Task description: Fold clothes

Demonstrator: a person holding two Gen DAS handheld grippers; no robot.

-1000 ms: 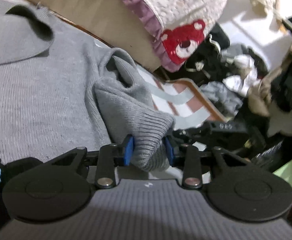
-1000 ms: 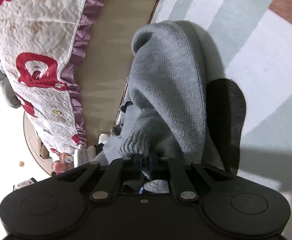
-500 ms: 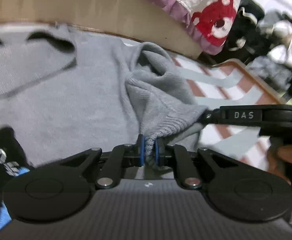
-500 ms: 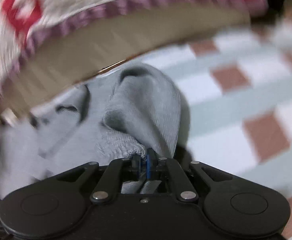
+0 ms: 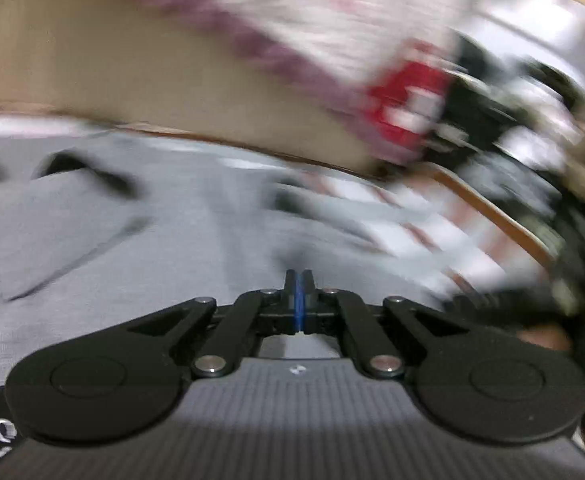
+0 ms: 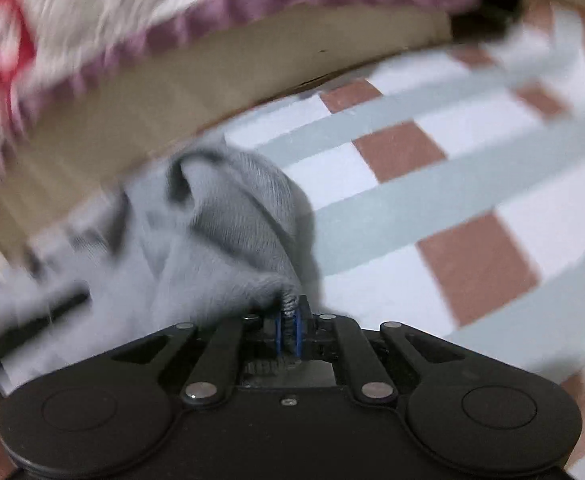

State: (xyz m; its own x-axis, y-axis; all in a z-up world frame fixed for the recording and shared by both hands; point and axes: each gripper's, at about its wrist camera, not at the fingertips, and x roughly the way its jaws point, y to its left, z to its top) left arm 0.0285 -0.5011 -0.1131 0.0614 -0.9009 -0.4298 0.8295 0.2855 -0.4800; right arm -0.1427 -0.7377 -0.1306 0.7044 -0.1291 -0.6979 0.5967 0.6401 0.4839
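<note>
While the right gripper (image 6: 288, 312) pinches the ribbed cuff of the sweater (image 6: 228, 216), note that its jaws are opening slightly and only a thin edge of knit sits between the pads. If that gap grows, the cuff will slip out and the sleeve will drop back in a bunch on the rug (image 6: 432, 184). Keep the pinch firm until the sleeve is laid where you want it.

Check the left gripper (image 5: 297, 284) next. Its jaws are closing to the point where the blue pads meet, and no cloth shows between them. The left wrist view is too blurred to rule out a thin fold. If nothing is caught there, you are carrying the sleeve from one point only. It will then hang and twist, and the fold line will come out crooked.

Beyond the grippers, the body of the sweater lies spread on the floor, left of the raised sleeve. Pulling the sleeve hard will drag the body and spoil its flat lay.

Farther off, a tan panel (image 6: 212, 64) runs along the far edge of the sweater, with a quilt (image 6: 92, 8) hanging over it. A wide swing could snag the quilt's trim. Both views are smeared, so slow down before placing.
</note>
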